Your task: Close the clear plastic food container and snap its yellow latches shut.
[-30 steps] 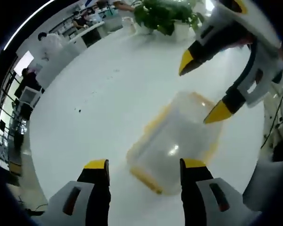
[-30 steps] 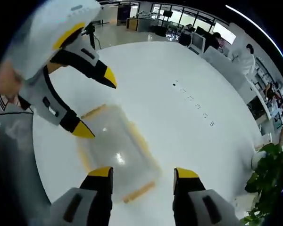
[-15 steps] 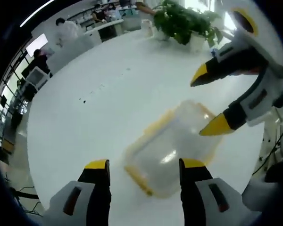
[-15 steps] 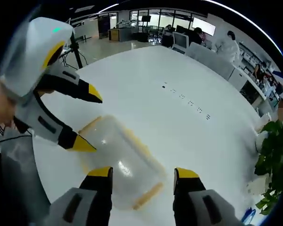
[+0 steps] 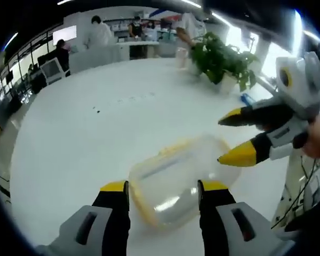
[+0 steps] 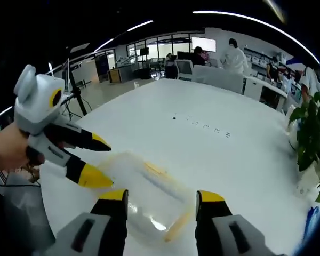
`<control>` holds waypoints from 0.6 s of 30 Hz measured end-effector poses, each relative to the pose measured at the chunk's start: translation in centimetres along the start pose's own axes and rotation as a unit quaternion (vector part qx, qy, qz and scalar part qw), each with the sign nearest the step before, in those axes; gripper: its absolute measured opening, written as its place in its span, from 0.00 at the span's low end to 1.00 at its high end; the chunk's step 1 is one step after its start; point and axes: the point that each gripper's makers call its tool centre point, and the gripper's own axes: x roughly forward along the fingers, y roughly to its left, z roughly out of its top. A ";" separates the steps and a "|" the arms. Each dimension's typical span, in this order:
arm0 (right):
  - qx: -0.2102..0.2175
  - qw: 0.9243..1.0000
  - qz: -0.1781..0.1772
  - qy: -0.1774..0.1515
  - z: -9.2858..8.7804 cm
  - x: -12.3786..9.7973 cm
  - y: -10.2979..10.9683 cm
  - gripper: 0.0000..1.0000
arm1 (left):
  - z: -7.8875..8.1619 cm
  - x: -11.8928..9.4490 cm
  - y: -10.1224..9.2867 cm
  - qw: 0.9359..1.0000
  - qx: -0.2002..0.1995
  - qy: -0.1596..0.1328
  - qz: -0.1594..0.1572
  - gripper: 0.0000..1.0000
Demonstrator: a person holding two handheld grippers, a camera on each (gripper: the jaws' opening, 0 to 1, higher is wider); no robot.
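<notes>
Fingers of the left gripper are standing apart at the bottom of the left gripper view, yellow-tipped and gripping nothing, with the near end of the clear plastic food container lying between and just beyond them. The container is resting on its side on the white worktop, and a yellow latch is running along its near edge. From the right of that view the right gripper is reaching in, held by a hand; its two fingers are spread, the lower tip sitting right at the container's far end, though whether it is touching cannot be told.

In the right gripper view the right gripper is likewise showing parted fingers with nothing clamped, and the container is lying just ahead of them, yellow strips along its sides. The left gripper is coming in from the left, held by a hand, fingers open, the lower tip just beside the container's edge.

Beyond the container a row of small dark specks is marking the worktop. A potted plant is standing at the far edge, and people in white coats are standing at desks behind it.
</notes>
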 end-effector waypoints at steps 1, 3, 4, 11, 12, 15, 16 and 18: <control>0.004 1.000 0.005 -0.007 0.0 0.0 0.2 0.48 | 0.2 0.0 0.0 1.000 -0.012 -0.009 0.000 0.53; 0.023 1.000 0.010 -0.017 -0.2 0.0 0.6 0.49 | -0.1 0.1 0.1 1.000 -0.009 -0.005 0.000 0.54; 0.022 1.000 0.007 -0.016 -0.2 0.0 0.6 0.49 | -0.2 0.1 0.2 1.000 -0.009 -0.002 0.001 0.54; 0.031 0.999 -0.006 -0.033 0.0 0.0 0.0 0.50 | -0.4 0.2 1.1 1.000 -0.021 -0.012 0.015 0.55; 0.043 0.998 -0.012 -0.033 -0.3 -0.1 -0.4 0.50 | -0.8 0.4 1.4 0.999 -0.029 -0.013 0.017 0.54; 0.088 0.995 -0.010 -0.036 -1.2 -0.1 -0.9 0.51 | -2.6 1.0 1.8 0.997 -0.080 -0.004 0.010 0.53; 0.089 0.995 -0.016 -0.034 -1.6 -0.1 -1.2 0.51 | -2.9 1.0 2.0 0.996 -0.090 -0.006 0.011 0.54; 0.099 0.994 -0.024 -0.030 -2.3 -0.1 -1.7 0.51 | -3.2 1.1 2.1 0.996 -0.093 -0.010 0.011 0.55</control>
